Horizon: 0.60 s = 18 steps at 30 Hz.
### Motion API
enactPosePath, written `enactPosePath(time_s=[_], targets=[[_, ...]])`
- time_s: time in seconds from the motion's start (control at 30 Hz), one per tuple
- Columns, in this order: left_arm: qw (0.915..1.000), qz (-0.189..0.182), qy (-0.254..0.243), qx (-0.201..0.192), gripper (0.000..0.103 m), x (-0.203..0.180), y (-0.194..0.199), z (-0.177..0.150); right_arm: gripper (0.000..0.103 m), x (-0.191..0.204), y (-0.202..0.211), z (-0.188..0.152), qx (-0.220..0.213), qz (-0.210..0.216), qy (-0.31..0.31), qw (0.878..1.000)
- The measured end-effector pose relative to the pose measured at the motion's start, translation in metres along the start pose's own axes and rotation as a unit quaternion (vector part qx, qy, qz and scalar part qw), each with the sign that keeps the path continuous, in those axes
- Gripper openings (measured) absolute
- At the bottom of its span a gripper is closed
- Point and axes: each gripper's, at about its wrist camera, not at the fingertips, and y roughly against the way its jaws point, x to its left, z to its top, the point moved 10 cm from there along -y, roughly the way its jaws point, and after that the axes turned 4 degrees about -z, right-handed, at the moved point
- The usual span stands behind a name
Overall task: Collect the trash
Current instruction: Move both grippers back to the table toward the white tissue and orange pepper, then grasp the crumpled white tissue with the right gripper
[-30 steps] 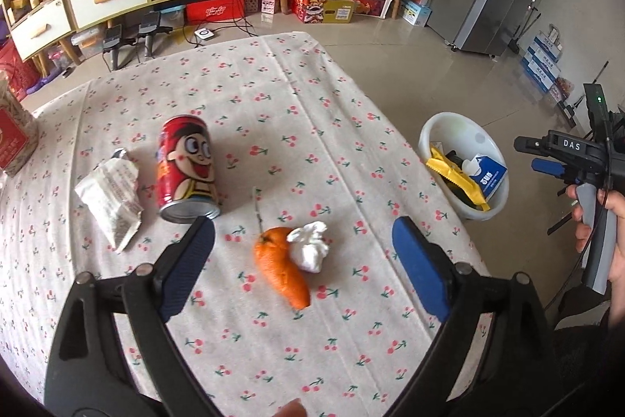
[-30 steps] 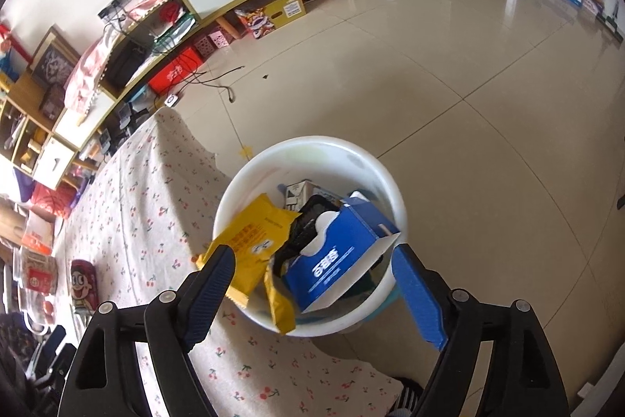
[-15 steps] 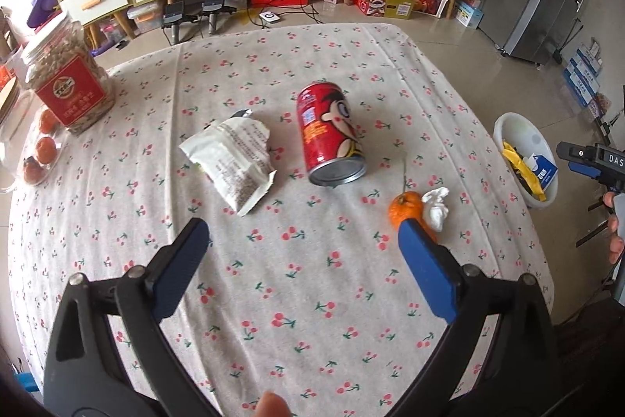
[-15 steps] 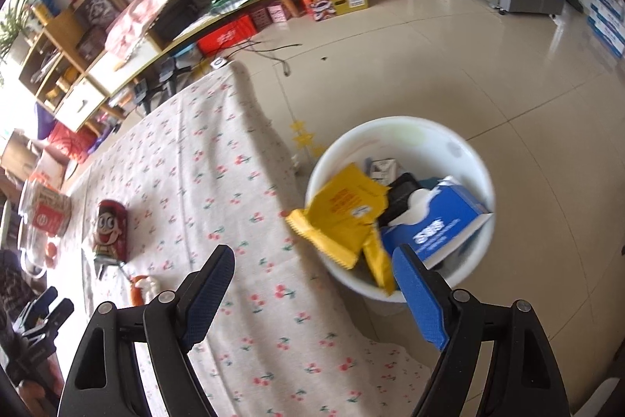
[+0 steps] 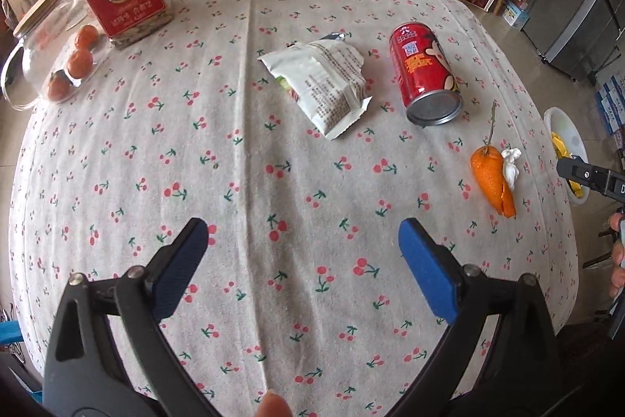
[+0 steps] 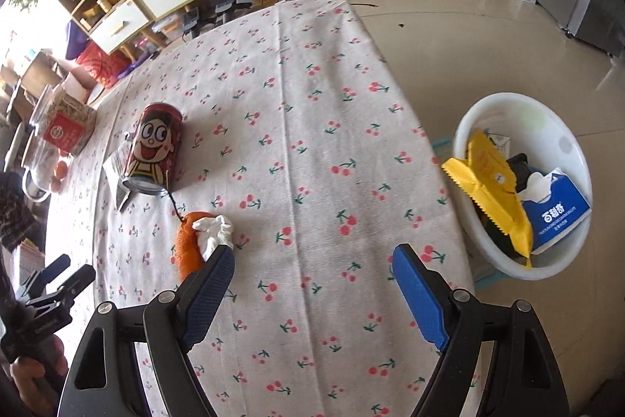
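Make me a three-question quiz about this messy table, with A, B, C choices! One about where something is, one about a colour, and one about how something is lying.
1. Where is the white bin?
A. On the floor beside the table
B. On the table
C. On a shelf

2. What colour is the tissue box in the bin?
A. Green
B. Blue
C. Pink

3. How is the red can?
A. Standing upright
B. Crushed flat
C. Lying on its side

Answers:
1. A, the right wrist view shows it on the tiled floor, past the edge of the tablecloth.
2. B, blue card with white tissue poking out the top.
3. C, its round metal end faces the left wrist camera, and its side rests on the cloth next to the snack wrapper.
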Motion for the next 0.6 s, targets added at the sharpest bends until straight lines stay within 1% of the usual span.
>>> enactPosePath(time_s=[0.3,0.43,0.5,0.6], targets=[[0.9997,-0.012,0.019,-0.005,0.098,0.009,0.006,-0.002,0.084,0.043,-0.025,-0.002,0.02,-0.003,0.048,0.999],[0.9996,-0.015,0.022,-0.005,0.098,0.012,0.008,-0.003,0.083,0.051,-0.034,-0.005,0.028,-0.008,0.059,0.998],[0.9996,-0.015,0.023,-0.005,0.098,0.011,0.008,-0.004,0.081,0.052,-0.037,-0.005,0.029,-0.012,0.063,0.998],[0.9996,-0.015,0.025,-0.004,0.098,0.013,0.008,-0.005,0.071,0.057,-0.042,-0.004,0.03,-0.015,0.068,0.997]])
